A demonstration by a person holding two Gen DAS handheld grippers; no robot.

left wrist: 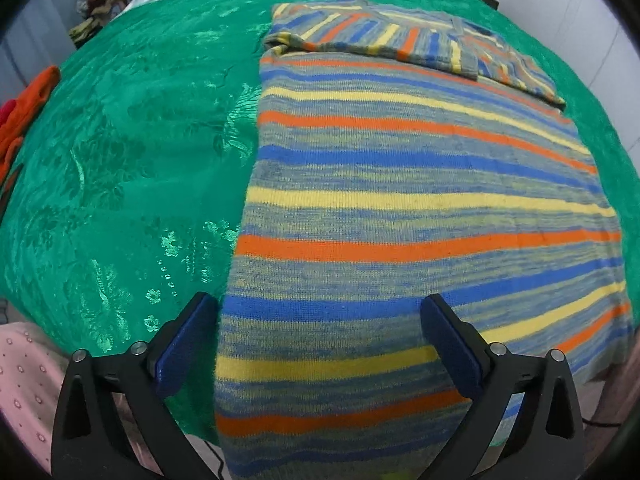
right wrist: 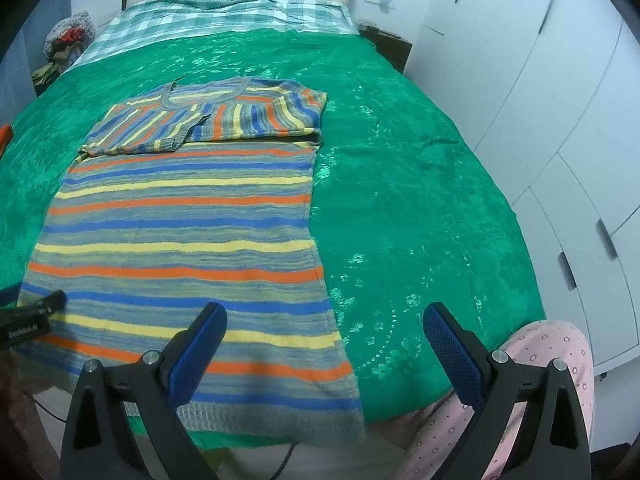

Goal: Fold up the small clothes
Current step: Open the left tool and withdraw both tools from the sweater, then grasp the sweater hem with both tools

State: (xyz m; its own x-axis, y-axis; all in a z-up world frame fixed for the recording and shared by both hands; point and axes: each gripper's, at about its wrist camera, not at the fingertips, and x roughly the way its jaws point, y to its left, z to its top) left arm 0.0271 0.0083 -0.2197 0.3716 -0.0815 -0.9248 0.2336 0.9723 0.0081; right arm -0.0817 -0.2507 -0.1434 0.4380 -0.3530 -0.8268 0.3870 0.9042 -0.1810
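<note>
Striped sweater (right wrist: 180,216) laid flat on the green bedspread (right wrist: 400,184).
Both sleeves are folded across the chest; left gripper (left wrist: 320,340) and right gripper (right wrist: 324,344) are held spread, pinching nothing.

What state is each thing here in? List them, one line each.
striped sweater: flat on the bed, sleeves folded in across the chest, hem at the near edge.
green bedspread: spread over the bed.
left gripper: open, over the sweater's hem corner.
right gripper: open, holding nothing.
</note>
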